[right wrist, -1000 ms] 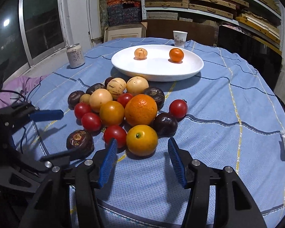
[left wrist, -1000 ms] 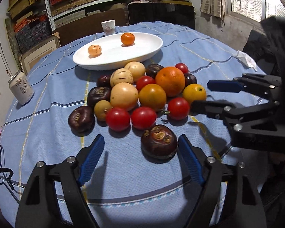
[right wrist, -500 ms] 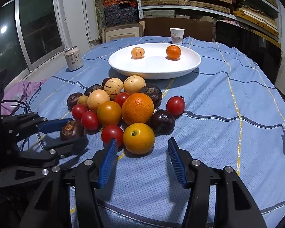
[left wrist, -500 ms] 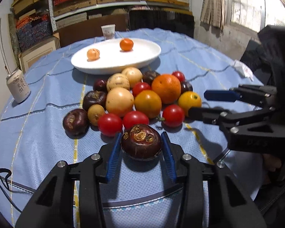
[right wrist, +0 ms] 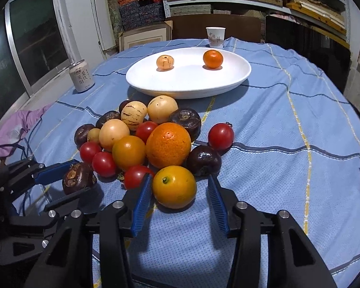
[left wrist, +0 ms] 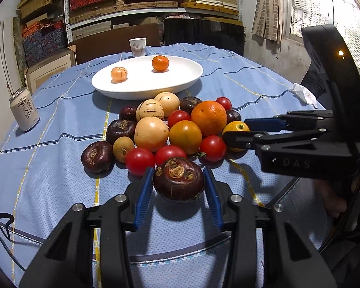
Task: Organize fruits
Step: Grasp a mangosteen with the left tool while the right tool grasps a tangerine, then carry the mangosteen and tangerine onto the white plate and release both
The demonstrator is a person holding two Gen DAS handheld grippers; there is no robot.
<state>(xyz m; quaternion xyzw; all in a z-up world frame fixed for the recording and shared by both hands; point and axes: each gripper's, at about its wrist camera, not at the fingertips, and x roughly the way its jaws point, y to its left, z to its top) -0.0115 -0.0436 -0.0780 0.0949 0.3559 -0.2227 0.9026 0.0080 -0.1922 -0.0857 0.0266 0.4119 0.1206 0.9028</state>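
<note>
My left gripper (left wrist: pixel 178 186) is shut on a dark purple mangosteen (left wrist: pixel 178 182) and holds it just above the blue cloth, at the near edge of the fruit pile; it also shows in the right wrist view (right wrist: pixel 78 178). My right gripper (right wrist: pixel 178 193) is open, its blue pads on either side of a small yellow-orange citrus (right wrist: pixel 174 186) without touching it. The pile holds a big orange (right wrist: pixel 168 145), red tomatoes, pale melons and more mangosteens. A white oval plate (right wrist: pixel 232 76) behind the pile carries a small tangerine (right wrist: pixel 213 58) and a pale orange fruit (right wrist: pixel 165 62).
A drink can (left wrist: pixel 24 109) stands at the table's left edge. A paper cup (right wrist: pixel 215 37) stands behind the plate. A crumpled tissue (left wrist: pixel 304 94) lies at the right. Shelves with boxes and a dark chair lie beyond the round table.
My left gripper closed on the mangosteen and has lifted it slightly. My right gripper moved forward so the yellow citrus sits between its open pads.
</note>
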